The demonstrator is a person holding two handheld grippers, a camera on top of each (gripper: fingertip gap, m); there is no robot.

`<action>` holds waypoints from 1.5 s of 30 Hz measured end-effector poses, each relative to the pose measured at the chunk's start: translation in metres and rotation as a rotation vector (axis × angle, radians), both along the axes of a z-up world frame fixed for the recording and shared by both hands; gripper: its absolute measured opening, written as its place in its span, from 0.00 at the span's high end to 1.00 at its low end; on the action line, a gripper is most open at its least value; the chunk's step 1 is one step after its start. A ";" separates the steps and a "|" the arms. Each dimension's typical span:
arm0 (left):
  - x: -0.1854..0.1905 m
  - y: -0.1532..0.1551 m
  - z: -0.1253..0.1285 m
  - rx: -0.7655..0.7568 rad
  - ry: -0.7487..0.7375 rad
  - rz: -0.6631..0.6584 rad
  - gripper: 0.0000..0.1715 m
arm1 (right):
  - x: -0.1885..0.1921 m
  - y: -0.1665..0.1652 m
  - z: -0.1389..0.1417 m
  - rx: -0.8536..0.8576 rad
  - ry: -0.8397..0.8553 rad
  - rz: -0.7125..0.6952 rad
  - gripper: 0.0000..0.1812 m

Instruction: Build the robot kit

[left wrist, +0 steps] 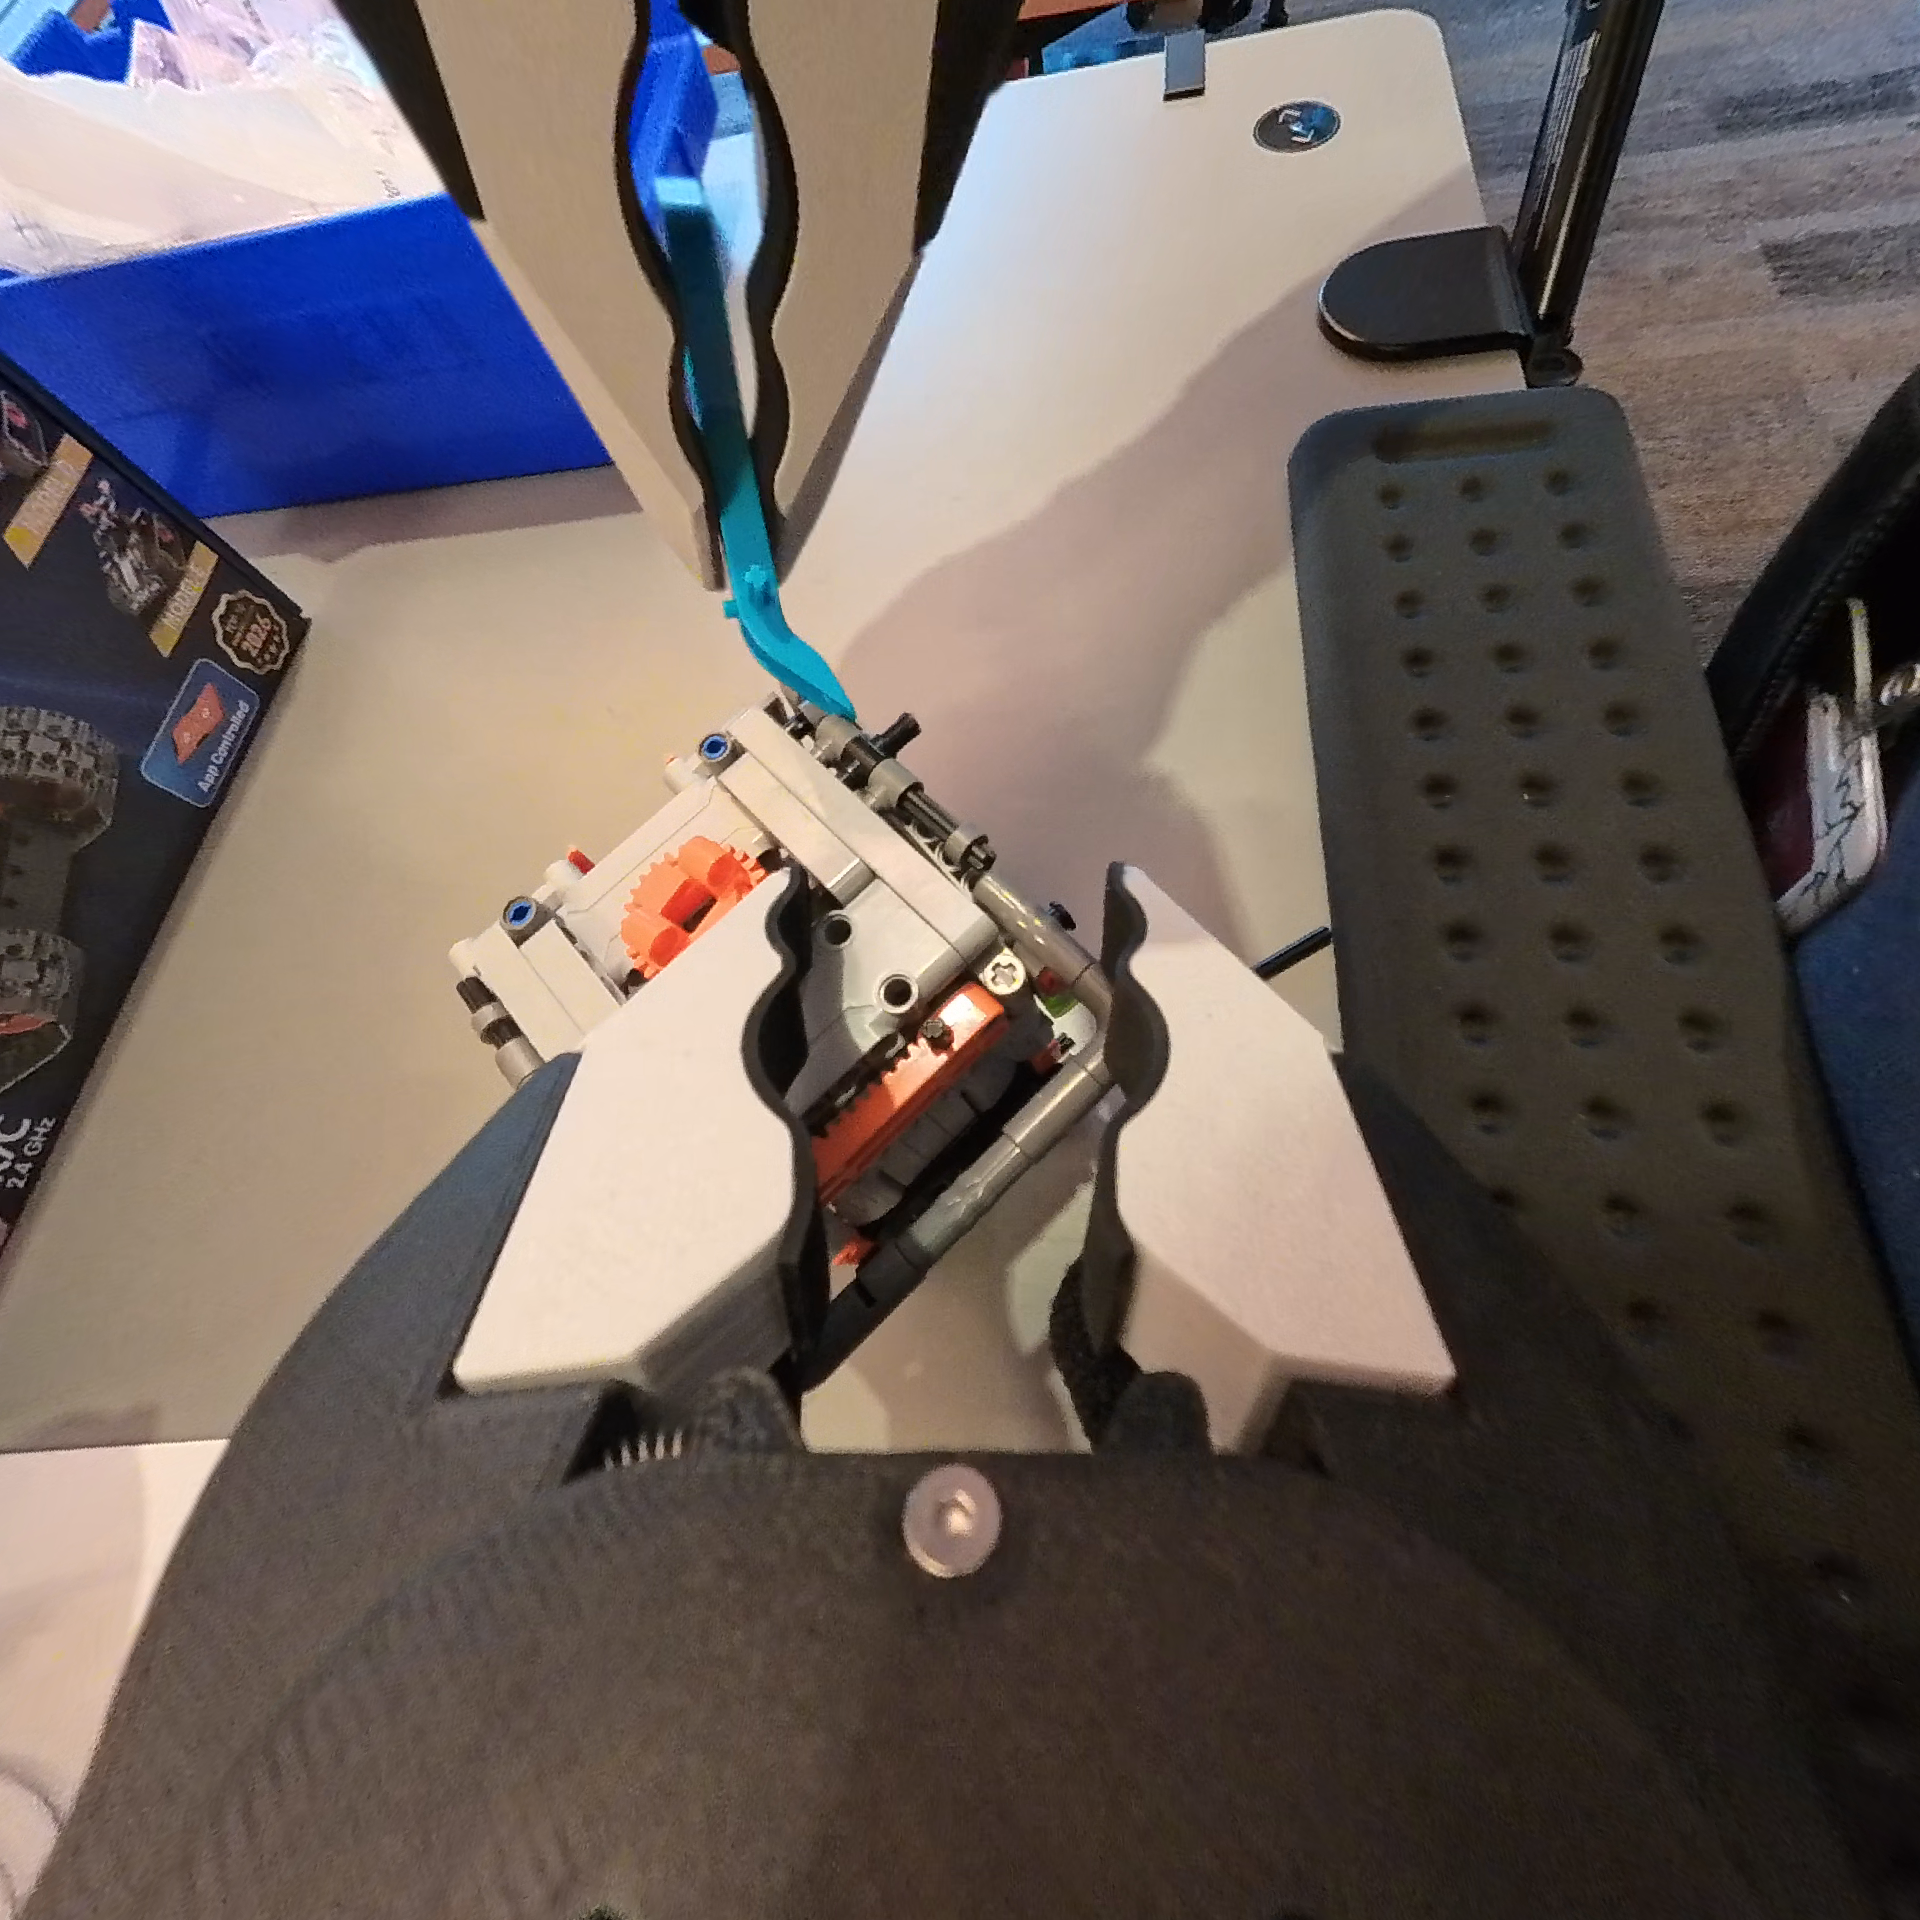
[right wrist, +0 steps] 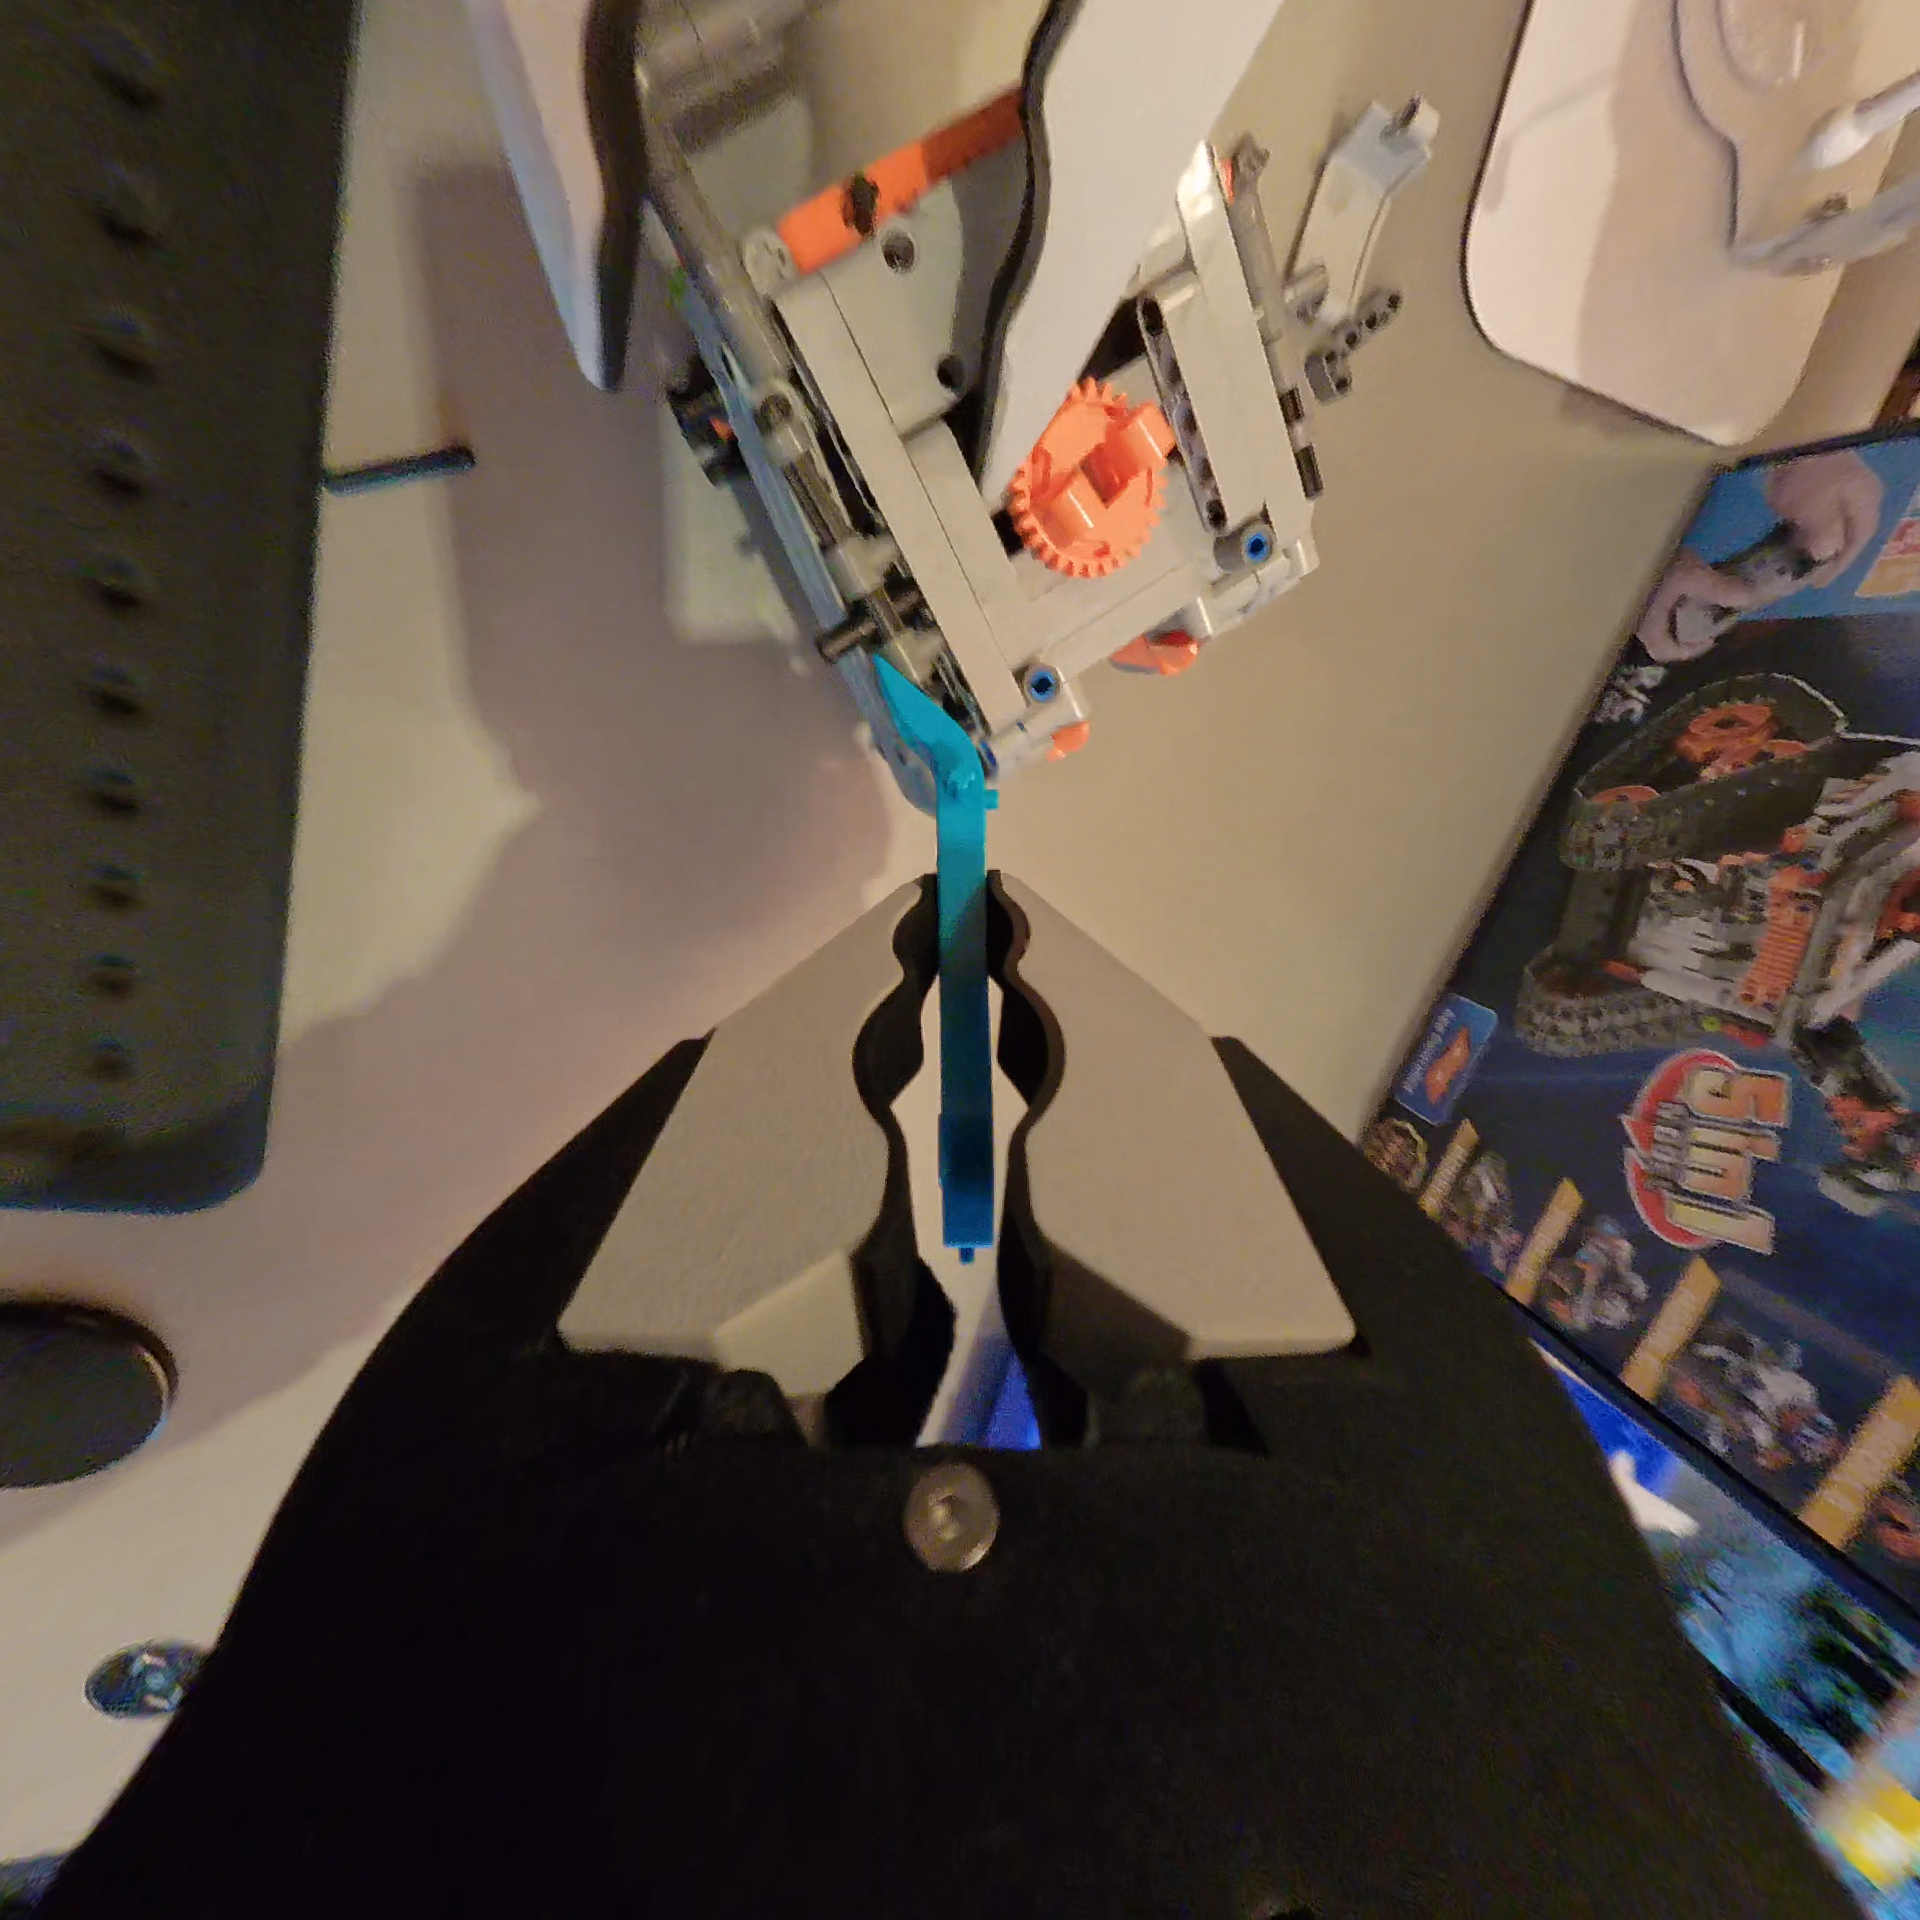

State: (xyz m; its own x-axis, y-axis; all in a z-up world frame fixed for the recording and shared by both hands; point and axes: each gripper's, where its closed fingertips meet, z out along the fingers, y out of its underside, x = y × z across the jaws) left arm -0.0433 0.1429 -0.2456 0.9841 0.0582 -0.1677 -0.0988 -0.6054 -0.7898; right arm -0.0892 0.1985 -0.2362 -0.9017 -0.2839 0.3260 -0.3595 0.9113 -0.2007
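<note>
Where carpet (left wrist: 1714, 177) shows, a pale tabletop (left wrist: 1091, 364).

office or hobby desk | pale desk (left wrist: 1091, 343), clamped black mount (left wrist: 1423, 296), toy-kit box (right wrist: 1662, 1039), carpet (left wrist: 1714, 156)

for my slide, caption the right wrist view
Right gripper presses a blue pry tool against a grey toy brick model.
</note>
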 end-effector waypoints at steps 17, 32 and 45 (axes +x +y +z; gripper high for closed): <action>-0.002 0.001 0.000 0.004 0.010 0.026 0.68 | -0.008 -0.002 -0.005 -0.085 -0.051 -0.027 0.97; 0.000 0.002 0.000 0.012 0.029 0.000 0.71 | -0.002 0.000 -0.012 0.048 -0.318 0.192 0.97; 0.001 0.001 -0.001 0.001 0.019 -0.020 0.69 | -0.015 -0.002 -0.008 0.189 -0.392 0.317 0.98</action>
State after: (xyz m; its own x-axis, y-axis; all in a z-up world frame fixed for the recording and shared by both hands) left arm -0.0421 0.1443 -0.2467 0.9818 0.0389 -0.1862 -0.1256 -0.6021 -0.7885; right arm -0.1040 0.1962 -0.2441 -0.8060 -0.5832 -0.1010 -0.5540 0.8034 -0.2181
